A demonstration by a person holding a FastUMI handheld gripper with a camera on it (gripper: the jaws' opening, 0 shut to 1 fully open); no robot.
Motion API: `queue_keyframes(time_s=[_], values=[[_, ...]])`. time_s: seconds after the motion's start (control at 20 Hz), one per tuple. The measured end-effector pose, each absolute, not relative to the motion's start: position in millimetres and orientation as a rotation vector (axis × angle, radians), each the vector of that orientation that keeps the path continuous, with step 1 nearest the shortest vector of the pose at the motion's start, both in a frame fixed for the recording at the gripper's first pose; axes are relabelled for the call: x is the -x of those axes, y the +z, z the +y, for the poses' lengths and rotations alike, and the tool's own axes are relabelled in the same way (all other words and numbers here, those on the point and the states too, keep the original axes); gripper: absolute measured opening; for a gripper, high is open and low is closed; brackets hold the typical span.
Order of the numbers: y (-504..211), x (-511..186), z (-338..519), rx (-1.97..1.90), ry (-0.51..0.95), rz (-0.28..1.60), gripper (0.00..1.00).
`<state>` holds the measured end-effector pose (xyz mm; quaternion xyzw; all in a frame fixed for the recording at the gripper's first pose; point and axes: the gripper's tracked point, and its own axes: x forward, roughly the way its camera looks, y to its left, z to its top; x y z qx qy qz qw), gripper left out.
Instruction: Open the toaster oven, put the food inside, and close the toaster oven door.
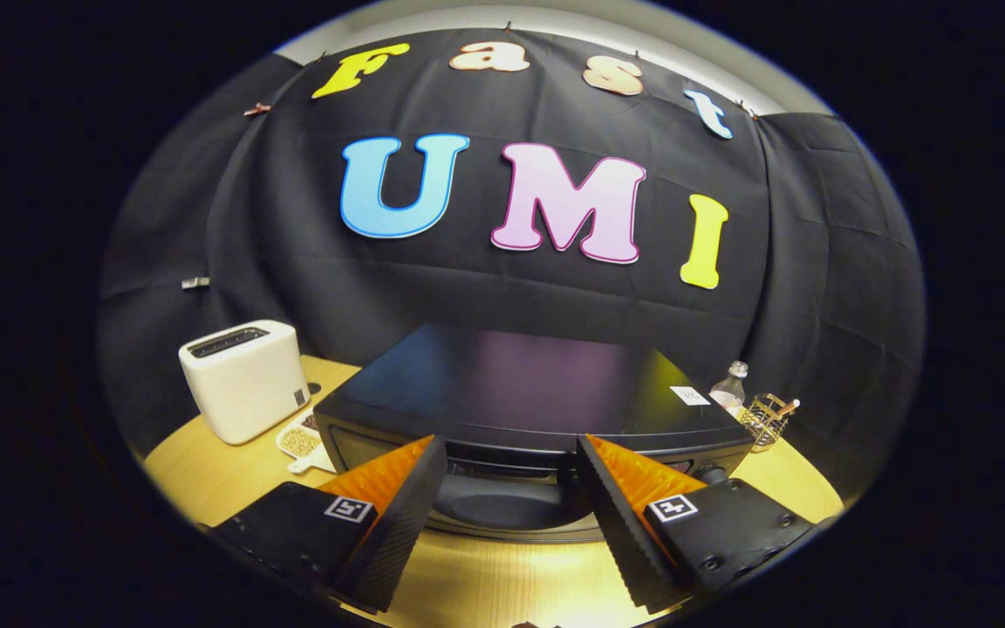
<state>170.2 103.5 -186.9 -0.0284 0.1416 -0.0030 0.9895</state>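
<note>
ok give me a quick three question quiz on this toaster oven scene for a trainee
1. True or false: the hand-held gripper is shut on the toaster oven.
2. Which stands beside the toaster oven, near the dish of food?
A. a kettle
B. a white toaster
C. a blender
3. Fill in: on the far side of the toaster oven from the toaster, a clear bottle stands next to a small wire ____.

Key
1. False: the fingers are spread apart, just ahead of the oven's front, pressing on nothing.
2. B
3. basket
</note>
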Motion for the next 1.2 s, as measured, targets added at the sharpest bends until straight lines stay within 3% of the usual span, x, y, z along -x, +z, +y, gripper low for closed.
queue_keyframes(time_s=[0.4, 1.2], values=[[-196, -159, 104, -0.006, -0.023, 0.359, 1.0], [-255, -55, 107, 0.028, 0.032, 0.498, 0.99]])
